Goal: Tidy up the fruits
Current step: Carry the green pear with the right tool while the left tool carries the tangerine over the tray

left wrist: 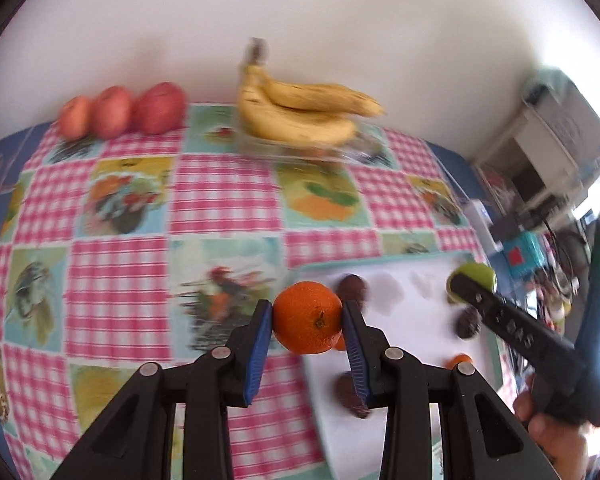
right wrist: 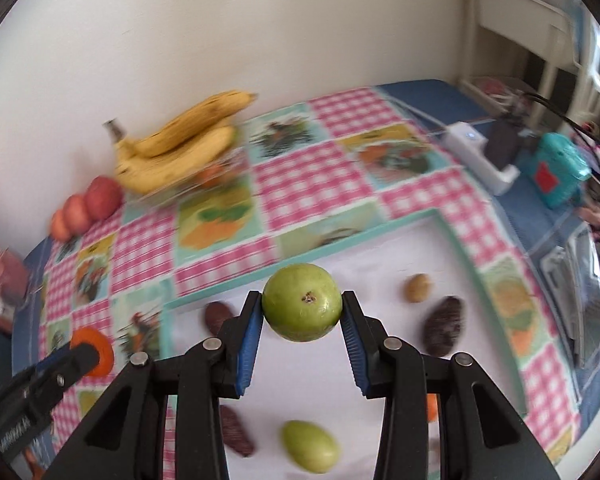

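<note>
I am lifting two fruits off the white tray (right wrist: 440,240) at once: my left gripper (left wrist: 307,322) is clamped on an orange (left wrist: 308,318), my right gripper (right wrist: 302,307) on a green fruit (right wrist: 302,302). Next, I judge, each needs carrying toward the bananas (left wrist: 300,112) and apples (left wrist: 120,114) for sorting.

No legible text can be made out; raised lettering on each gripper's black arm is blurred and cannot be read.
</note>
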Demonstrator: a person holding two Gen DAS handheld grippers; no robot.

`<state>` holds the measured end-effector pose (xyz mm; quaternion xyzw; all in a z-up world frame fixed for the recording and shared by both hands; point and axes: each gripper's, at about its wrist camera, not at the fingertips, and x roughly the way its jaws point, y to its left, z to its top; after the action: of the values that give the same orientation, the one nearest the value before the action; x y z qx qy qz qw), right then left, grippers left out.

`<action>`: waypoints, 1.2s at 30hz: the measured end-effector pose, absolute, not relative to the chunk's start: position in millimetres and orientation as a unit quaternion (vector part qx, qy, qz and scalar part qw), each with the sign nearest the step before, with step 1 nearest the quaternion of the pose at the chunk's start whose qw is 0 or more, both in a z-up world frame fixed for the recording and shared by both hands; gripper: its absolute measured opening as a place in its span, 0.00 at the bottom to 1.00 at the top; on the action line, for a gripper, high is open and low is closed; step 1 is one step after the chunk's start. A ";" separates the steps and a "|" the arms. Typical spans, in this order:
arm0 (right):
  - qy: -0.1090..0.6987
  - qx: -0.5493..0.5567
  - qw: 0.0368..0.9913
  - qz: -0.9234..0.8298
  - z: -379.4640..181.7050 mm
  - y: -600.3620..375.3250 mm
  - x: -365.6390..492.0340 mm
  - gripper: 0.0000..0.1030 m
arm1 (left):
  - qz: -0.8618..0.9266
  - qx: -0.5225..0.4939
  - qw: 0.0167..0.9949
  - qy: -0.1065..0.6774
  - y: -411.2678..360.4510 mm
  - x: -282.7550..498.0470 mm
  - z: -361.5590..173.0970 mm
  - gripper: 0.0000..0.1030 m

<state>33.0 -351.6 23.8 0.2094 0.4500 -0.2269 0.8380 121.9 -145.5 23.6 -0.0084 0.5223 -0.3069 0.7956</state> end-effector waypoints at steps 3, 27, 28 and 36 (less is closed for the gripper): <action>0.451 0.221 0.831 -0.239 19.8 -368.0 26.1 0.40 | -0.335 0.012 0.782 0.525 -174.8 106.9 19.3 0.37; 0.504 0.253 0.782 -0.266 -44.2 -404.7 13.7 0.40 | -0.325 0.129 0.751 0.560 -239.2 68.6 -44.6 0.37; 0.505 0.254 0.781 -0.267 -44.9 -405.1 13.3 0.40 | -0.321 0.136 0.750 0.562 -240.6 67.1 -47.4 0.37; 0.503 0.257 0.781 -0.268 -44.4 -407.2 10.9 0.40 | -0.305 0.141 0.747 0.574 -238.2 69.2 -56.3 0.37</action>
<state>10.9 -407.2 -44.4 0.2565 0.5032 -0.2679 0.7805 69.2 -238.2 -56.3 0.1407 0.5738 -0.3053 0.7468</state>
